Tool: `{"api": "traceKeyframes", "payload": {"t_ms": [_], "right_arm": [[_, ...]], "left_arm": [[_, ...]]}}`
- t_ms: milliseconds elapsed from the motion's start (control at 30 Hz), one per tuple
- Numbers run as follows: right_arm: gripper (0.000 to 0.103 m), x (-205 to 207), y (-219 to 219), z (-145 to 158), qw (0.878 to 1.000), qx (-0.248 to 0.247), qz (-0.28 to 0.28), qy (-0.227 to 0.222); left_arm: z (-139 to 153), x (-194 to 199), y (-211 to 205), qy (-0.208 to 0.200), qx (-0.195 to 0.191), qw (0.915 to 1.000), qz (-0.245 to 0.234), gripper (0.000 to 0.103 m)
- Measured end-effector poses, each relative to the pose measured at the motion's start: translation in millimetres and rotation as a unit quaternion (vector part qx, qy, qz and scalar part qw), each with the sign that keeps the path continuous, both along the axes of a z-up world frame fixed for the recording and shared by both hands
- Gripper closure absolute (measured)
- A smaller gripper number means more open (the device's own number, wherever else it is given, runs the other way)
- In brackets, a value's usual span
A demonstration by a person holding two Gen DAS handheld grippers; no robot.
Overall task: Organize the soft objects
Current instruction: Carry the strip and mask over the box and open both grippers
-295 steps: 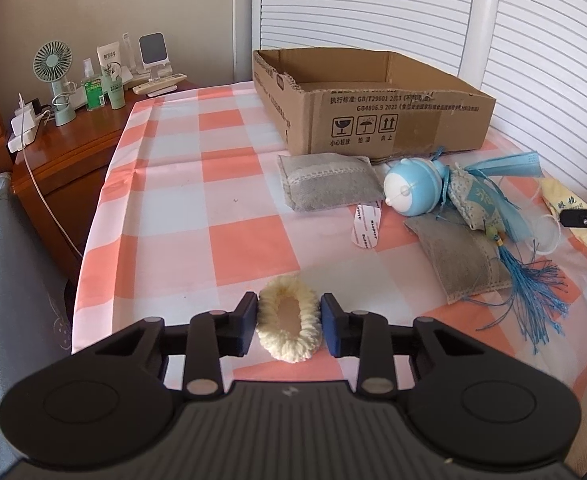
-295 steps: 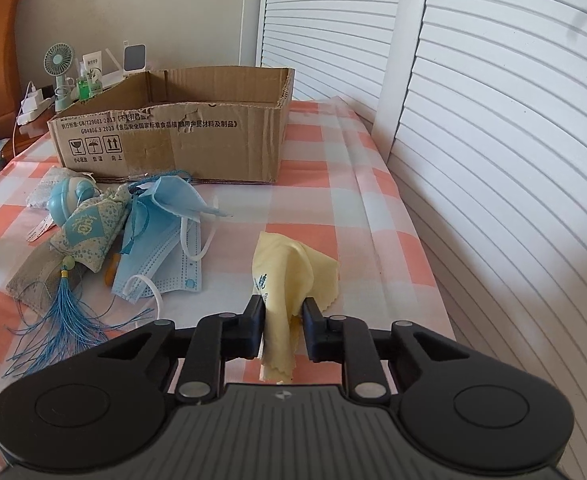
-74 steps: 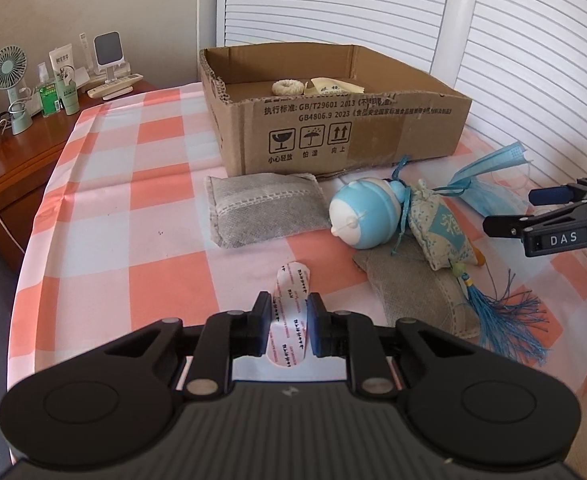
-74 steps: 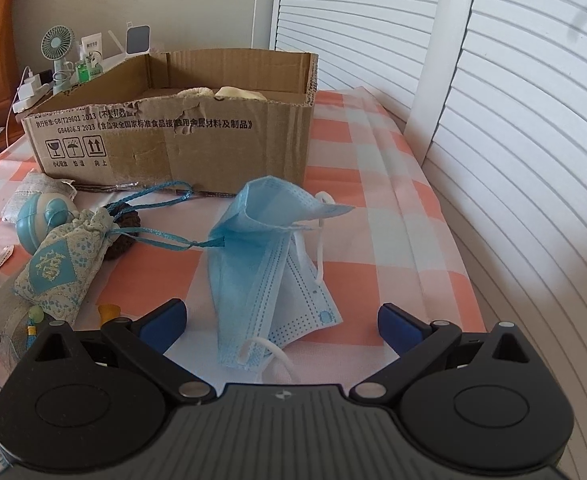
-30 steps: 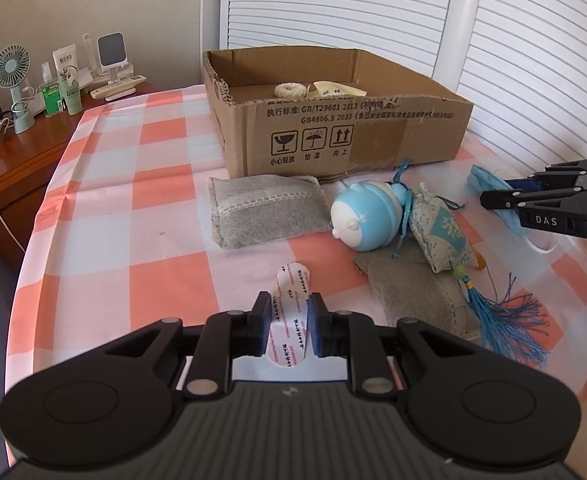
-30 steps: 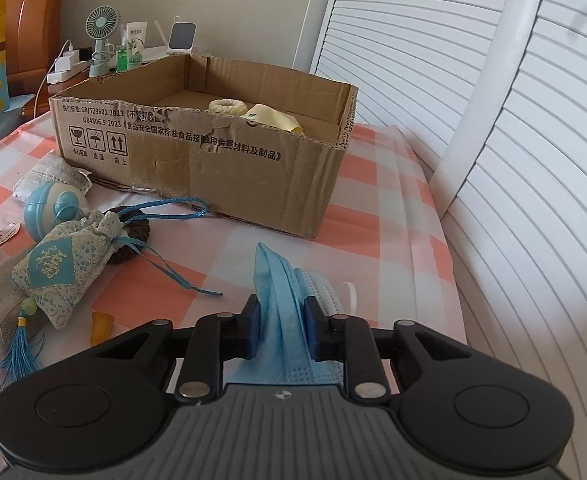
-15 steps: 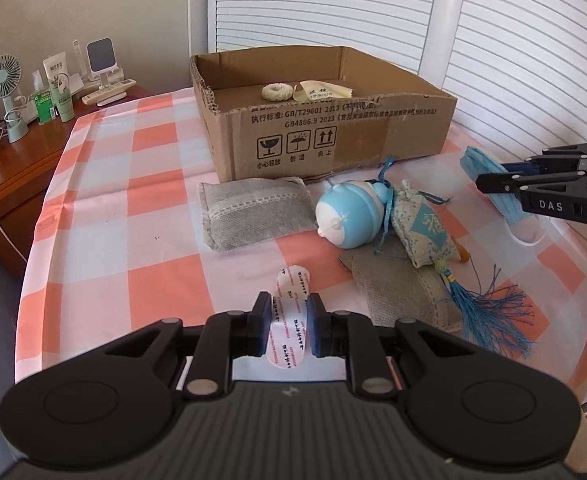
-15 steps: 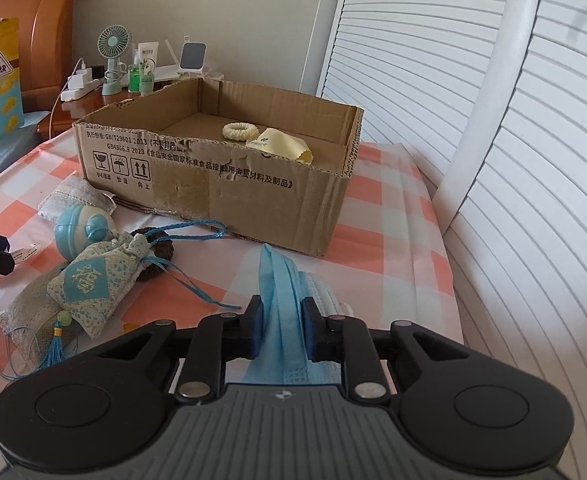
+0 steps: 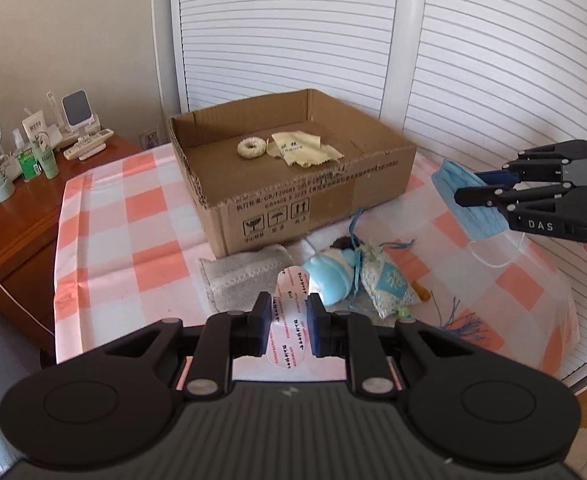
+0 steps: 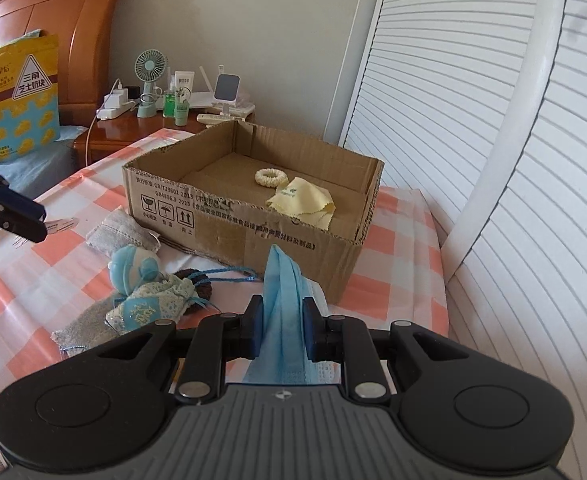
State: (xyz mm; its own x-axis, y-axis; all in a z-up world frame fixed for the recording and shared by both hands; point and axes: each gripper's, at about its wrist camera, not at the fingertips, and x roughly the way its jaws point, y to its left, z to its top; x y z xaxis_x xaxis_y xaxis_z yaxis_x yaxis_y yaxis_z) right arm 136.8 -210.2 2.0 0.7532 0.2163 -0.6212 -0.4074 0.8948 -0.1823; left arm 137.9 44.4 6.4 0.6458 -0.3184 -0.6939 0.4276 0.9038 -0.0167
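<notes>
white louvred doors [image 9: 293,40] fill the back, checked orange-and-white tablecloth [image 9: 105,240] covers the table through the middle of both views. cardboard box [image 9: 293,196] sits open at frame centre, holding a cream scrunchie [image 9: 252,148] and a yellow cloth [image 9: 305,150] side by side on its floor. left gripper [image 9: 289,326] at bottom centre of its view is clamped on a clear sticker strip [image 9: 289,320] with red print, strip lifted off the cloth and standing up between the pads. right gripper [image 10: 279,330] at bottom centre of its own view is clamped on a blue face mask [image 10: 283,312], folded mask poking up between the pads and hanging below; from the left view the same mask [image 9: 469,204] dangles at the right edge, clear of the table, ear loop hanging. just in front of the box on the cloth: grey pouch [image 9: 245,276], blue round toy [image 9: 331,276], patterned sachet [image 9: 389,288] with blue tassel [image 9: 459,326], all bunched close. wooden nightstand [image 10: 121,132] at upper left carries a small green fan [image 10: 149,80] and bottles.
</notes>
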Motion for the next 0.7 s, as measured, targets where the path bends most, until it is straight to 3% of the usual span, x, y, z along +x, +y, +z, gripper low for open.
{"api": "traceKeyframes", "payload": {"t_ms": [267, 500, 567, 600, 633, 700], "right_arm": [[0.08, 14.0, 9.7, 27.7, 0.999, -0.001, 0.022, -0.035], [0.08, 35.8, 16.6, 42.3, 0.998, 0.005, 0.027, -0.054], [0.08, 41.7, 18.3, 43.3, 0.998, 0.006, 0.027, -0.054], [0.08, 43.7, 19.0, 43.8, 0.998, 0.006, 0.027, -0.055], [0.08, 45.7, 19.7, 44.2, 0.998, 0.007, 0.028, -0.054], [0.08, 48.7, 21.4, 44.6, 0.998, 0.007, 0.029, -0.053]], "left_arm": [[43.6, 59.8, -20.9, -0.068, 0.007, 0.9976, -0.009, 0.086], [39.7, 145.8, -47.3, -0.093, 0.017, 0.9954, 0.018, 0.085], [33.4, 166.8, -50.4, -0.097, 0.012, 0.9946, 0.034, 0.076], [30.0, 176.0, -50.3, -0.091, 0.008, 0.9949, 0.042, 0.06], [26.4, 182.8, -49.8, -0.086, 0.004, 0.995, 0.051, 0.037], [20.9, 186.7, -46.4, -0.089, 0.007, 0.9934, 0.072, 0.018]]}}
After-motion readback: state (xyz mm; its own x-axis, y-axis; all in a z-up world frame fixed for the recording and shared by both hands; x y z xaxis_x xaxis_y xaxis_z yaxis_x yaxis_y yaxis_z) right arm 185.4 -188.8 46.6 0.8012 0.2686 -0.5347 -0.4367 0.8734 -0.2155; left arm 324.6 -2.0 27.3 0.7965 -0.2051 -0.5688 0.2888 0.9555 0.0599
